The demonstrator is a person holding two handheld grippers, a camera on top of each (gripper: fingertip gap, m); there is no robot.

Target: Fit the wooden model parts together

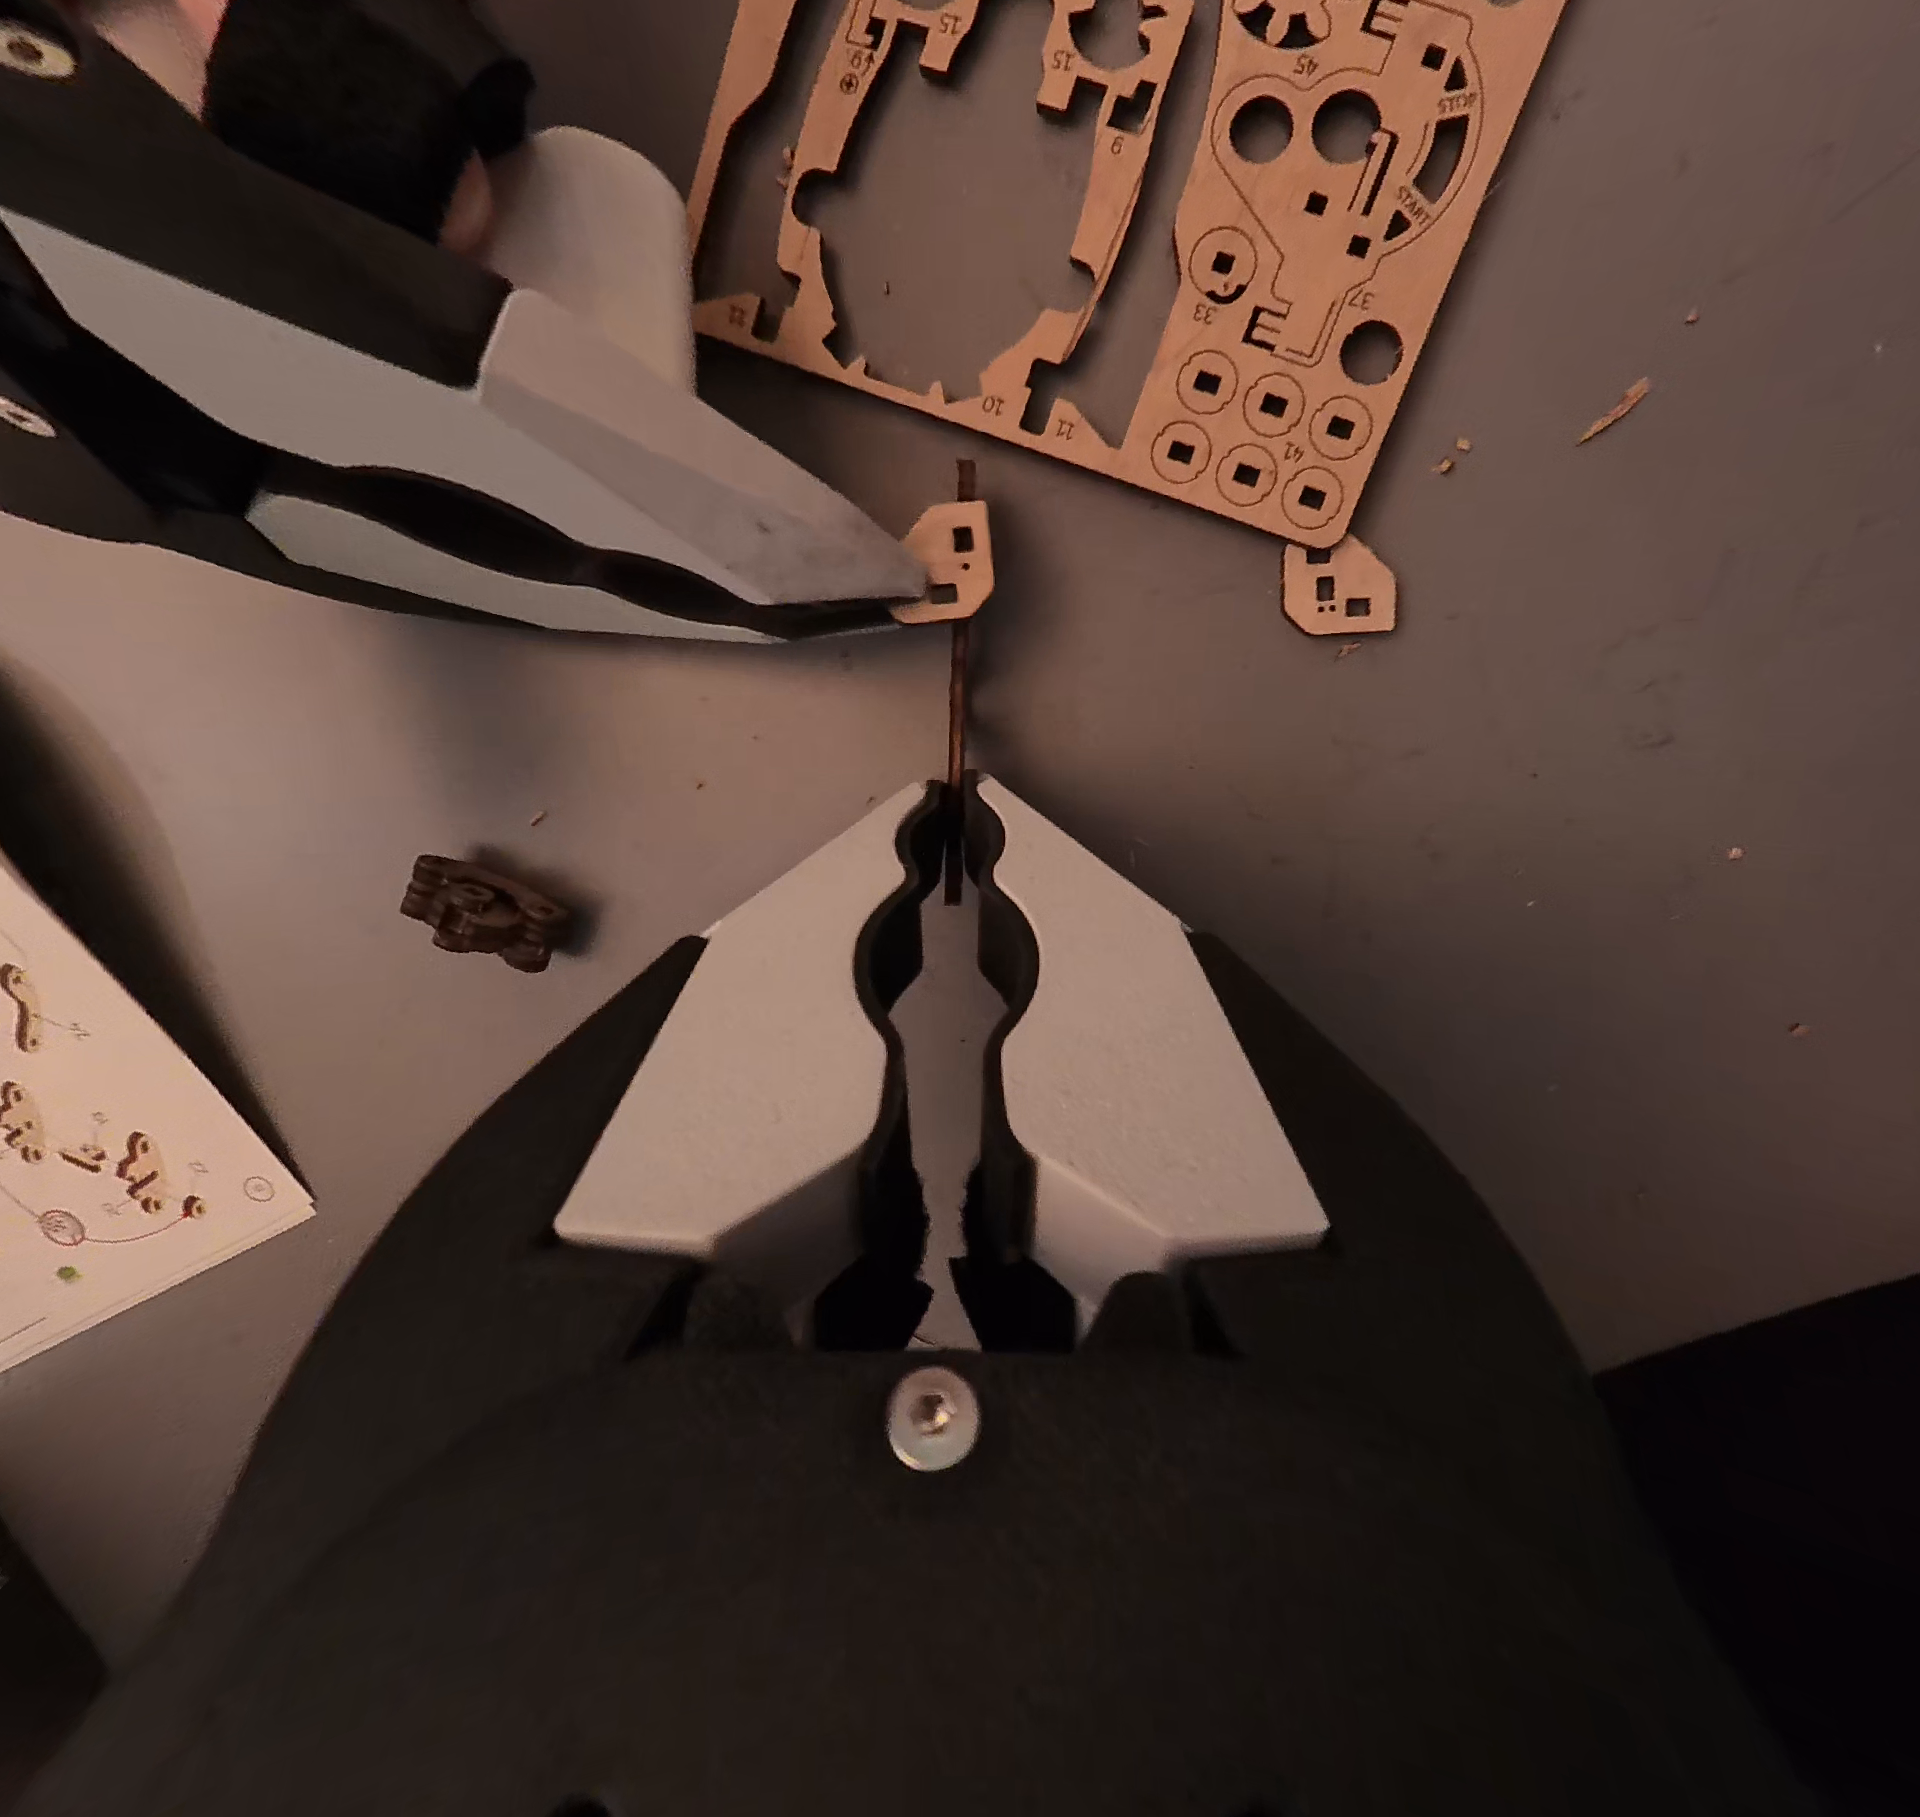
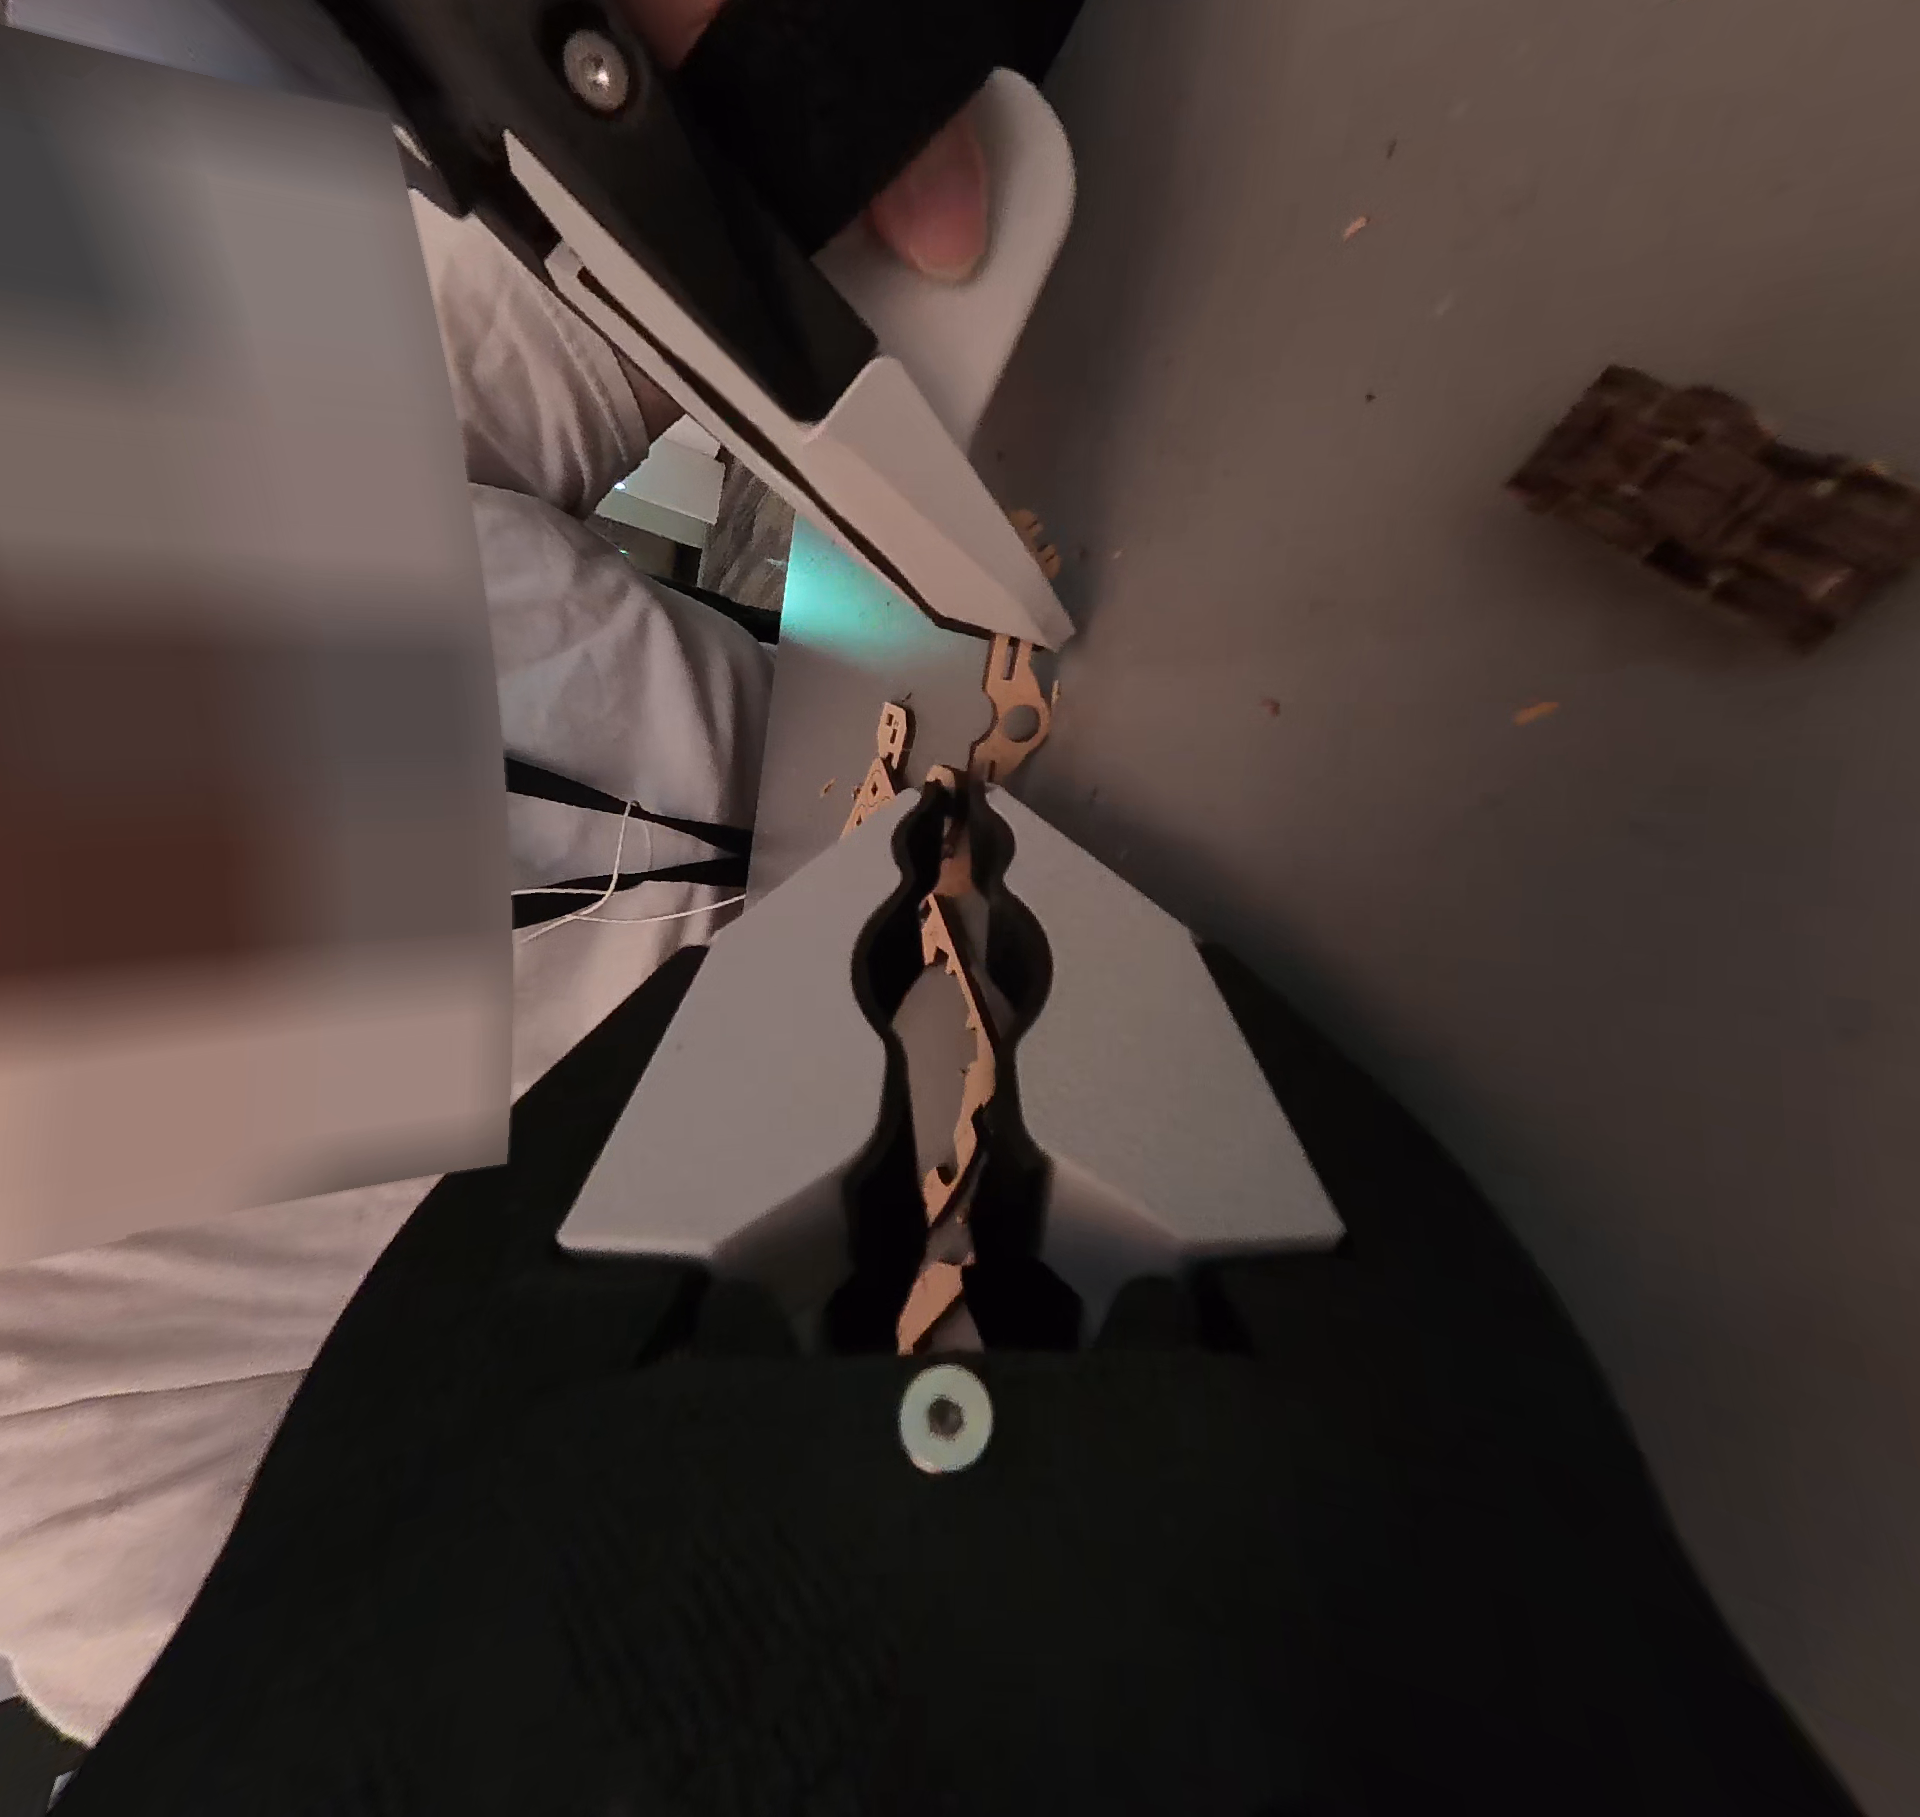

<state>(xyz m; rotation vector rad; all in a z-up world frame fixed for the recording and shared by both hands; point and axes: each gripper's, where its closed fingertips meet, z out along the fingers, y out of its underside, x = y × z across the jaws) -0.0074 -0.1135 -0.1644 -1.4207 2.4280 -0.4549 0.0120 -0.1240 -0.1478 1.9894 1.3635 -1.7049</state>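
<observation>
A: Which step is this?

B: The joining itself, I'd judge. The left gripper [image 1: 951,791] has its fingers closed on a thin strip [image 1: 958,687], seen edge-on and sticking forward out of the tips. The right gripper [image 1: 904,604] comes in from the left of that view with its fingers closed on a small plate [image 1: 958,562] with square holes in it.

A: Are the two parts mated?

B: They meet. The strip crosses the plate and shows beyond it on the far side, but I cannot tell whether it passes through a slot or merely behind the plate.

A: And from the right wrist view?

B: The right gripper [image 2: 961,793] is shut at the tips on a pale wooden piece [image 2: 951,1050] that runs back between its fingers. The left gripper [image 2: 1049,637] points down toward the same spot, with a holed part [image 2: 1013,718] between the two tips. All of it is held just over the grey table [image 1: 1455,832].

A: What else lies about?

B: The punched-out sheet [image 1: 1143,157], a loose plate [image 1: 1338,588] near its corner, a dark assembled bit [image 1: 483,910], and an instruction leaflet [image 1: 104,1144].

A: The next move?

B: Probably a straight push along the strip, keeping the plate square to it. The strip looks slender, so any sideways twist risks snapping it.
</observation>
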